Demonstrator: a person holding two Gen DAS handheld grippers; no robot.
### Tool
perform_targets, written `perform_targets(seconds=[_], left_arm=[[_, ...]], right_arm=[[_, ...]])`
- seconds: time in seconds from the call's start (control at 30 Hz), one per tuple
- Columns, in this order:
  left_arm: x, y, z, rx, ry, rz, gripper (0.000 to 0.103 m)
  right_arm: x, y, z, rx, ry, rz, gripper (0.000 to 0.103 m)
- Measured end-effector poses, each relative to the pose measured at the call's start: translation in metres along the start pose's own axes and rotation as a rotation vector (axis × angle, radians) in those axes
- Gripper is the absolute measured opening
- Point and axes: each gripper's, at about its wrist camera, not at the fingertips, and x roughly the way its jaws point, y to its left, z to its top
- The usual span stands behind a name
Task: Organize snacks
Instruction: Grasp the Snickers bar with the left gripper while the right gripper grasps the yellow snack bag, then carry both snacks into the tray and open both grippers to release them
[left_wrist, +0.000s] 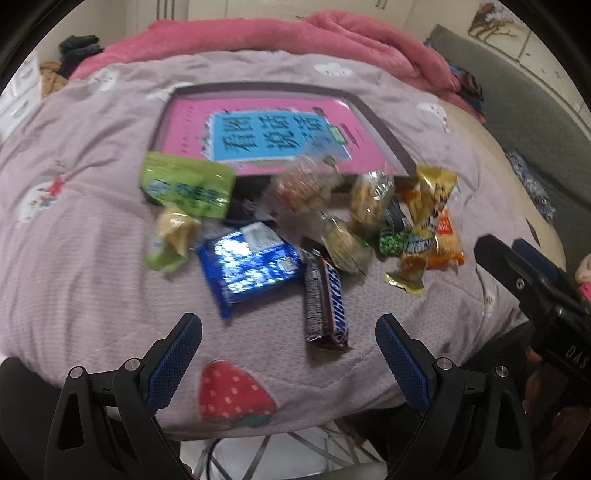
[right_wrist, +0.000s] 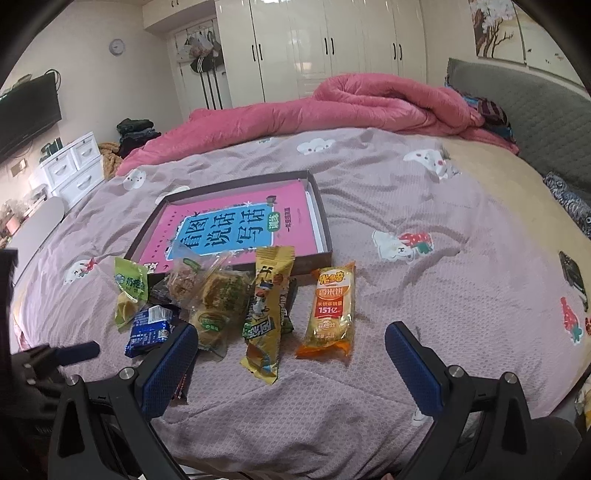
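Snacks (right_wrist: 258, 306) lie heaped on the bedspread (right_wrist: 424, 295) just before the shallow box (right_wrist: 321, 206), probably their destination; left gripper (left_wrist: 288, 347) and right gripper (right_wrist: 291, 354) both hover spread apart, empty.

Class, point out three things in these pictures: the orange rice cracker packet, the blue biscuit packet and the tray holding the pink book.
orange rice cracker packet (right_wrist: 330, 308), right wrist view, on its red label.
blue biscuit packet (left_wrist: 251, 269), left wrist view, on its shiny front.
tray (right_wrist: 320, 208), right wrist view, on its right wall.
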Motion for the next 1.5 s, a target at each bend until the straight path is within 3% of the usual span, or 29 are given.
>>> perform_targets(seconds=[0.3,0.37,0.5,0.57,0.7,0.73,0.83,1.0,1.1,1.4,1.5], left_arm=[[0.022,-0.006,0.005,-0.006,0.022,-0.027,0.094],[0.025,-0.009,0.006,0.000,0.028,-0.034,0.089],[0.035,-0.012,0.008,0.002,0.044,-0.039,0.088],[0.041,-0.014,0.008,0.003,0.060,-0.052,0.065],[0.050,-0.017,0.010,-0.002,0.073,-0.049,0.060],[0.051,-0.018,0.011,-0.001,0.067,-0.053,0.054],[0.054,-0.019,0.016,-0.002,0.068,-0.054,0.031],[0.053,-0.012,0.019,-0.024,0.059,-0.103,0.026],[0.047,-0.009,0.021,-0.027,0.047,-0.135,0.018],[0.020,0.008,0.020,-0.054,-0.004,-0.174,0.017],[-0.001,0.015,0.025,-0.067,-0.062,-0.185,0.017]], right_arm=[[0.036,-0.001,0.010,-0.005,0.081,0.048,0.101],[0.042,0.000,0.011,-0.013,0.095,0.052,0.091],[0.053,-0.002,0.013,0.004,0.119,0.070,0.067],[0.058,-0.004,0.015,0.017,0.129,0.087,0.059],[0.066,-0.004,0.015,0.023,0.149,0.140,0.040],[0.068,-0.003,0.015,0.022,0.154,0.151,0.031],[0.071,-0.001,0.016,0.019,0.149,0.176,0.020],[0.056,-0.004,0.021,0.028,0.074,0.214,0.015],[0.047,-0.007,0.025,0.035,0.035,0.231,0.015],[0.035,-0.018,0.038,0.082,-0.034,0.233,0.015],[0.032,-0.019,0.042,0.082,-0.054,0.240,0.015]])
